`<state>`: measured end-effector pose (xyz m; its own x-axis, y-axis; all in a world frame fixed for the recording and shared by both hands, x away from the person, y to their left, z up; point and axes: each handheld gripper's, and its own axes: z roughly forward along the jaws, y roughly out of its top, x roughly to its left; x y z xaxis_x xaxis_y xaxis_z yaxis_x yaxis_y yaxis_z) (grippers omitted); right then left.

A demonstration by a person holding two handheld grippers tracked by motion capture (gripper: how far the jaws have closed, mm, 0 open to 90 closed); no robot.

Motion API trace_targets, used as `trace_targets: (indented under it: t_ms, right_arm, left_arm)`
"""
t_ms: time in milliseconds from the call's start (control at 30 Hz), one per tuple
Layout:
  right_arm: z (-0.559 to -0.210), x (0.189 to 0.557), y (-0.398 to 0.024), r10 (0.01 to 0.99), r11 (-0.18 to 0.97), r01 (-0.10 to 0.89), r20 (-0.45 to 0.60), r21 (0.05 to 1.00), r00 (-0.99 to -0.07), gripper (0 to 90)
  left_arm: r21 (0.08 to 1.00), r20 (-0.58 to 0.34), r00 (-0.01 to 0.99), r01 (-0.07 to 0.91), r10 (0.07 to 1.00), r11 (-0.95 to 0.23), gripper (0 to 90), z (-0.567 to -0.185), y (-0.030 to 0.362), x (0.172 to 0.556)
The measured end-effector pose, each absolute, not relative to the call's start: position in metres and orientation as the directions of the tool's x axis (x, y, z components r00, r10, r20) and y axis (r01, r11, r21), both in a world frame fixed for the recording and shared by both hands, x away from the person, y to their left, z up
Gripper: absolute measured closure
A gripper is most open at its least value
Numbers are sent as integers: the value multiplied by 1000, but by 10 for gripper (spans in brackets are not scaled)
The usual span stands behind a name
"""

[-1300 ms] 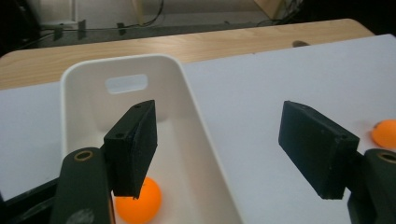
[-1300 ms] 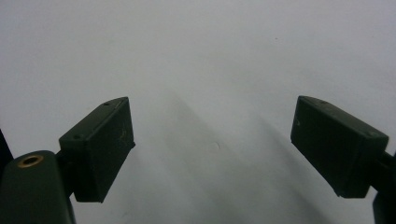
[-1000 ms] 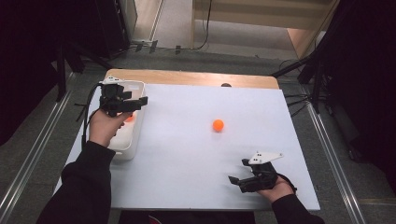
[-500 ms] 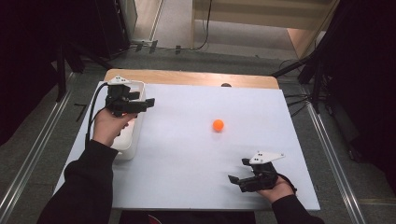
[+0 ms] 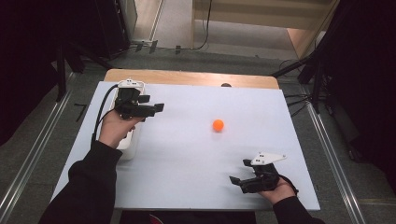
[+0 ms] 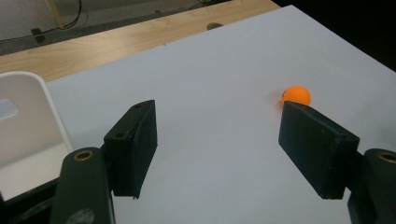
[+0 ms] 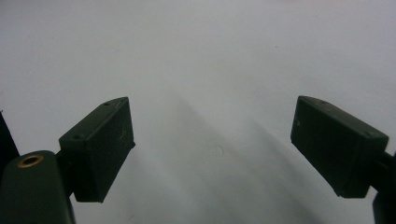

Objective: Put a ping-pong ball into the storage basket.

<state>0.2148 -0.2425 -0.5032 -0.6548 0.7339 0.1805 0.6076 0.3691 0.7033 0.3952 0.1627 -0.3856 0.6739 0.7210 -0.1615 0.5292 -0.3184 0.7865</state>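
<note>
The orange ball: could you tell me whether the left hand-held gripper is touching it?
Apart. In the high view, bare white table lies between the left hand-held gripper and the orange ball.

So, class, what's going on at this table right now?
A person holds a gripper in each hand over a white table. The left gripper, jaws open and empty, hangs beside a white tray at the table's left edge and points toward a small orange ball lying alone mid-table. The right gripper rests near the front right corner, open and empty.
</note>
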Motion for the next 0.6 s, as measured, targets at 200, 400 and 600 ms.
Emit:
trace_targets:
  t_ms: [200,400,600]
  right_arm:
    - [-503,212,-243,736,366,612,185,701,-652,118]
    - [-503,213,-243,735,365,612,187,702,-652,118]
    - [-503,213,-242,733,367,608,184,704,-655,118]
  left_arm:
    - [792,-158,695,513,701,-331,285,-386,156,394]
    - [783,-157,719,508,677,-359,285,-390,150,392]
    - [786,-183,735,508,653,-352,285,-390,145,389]
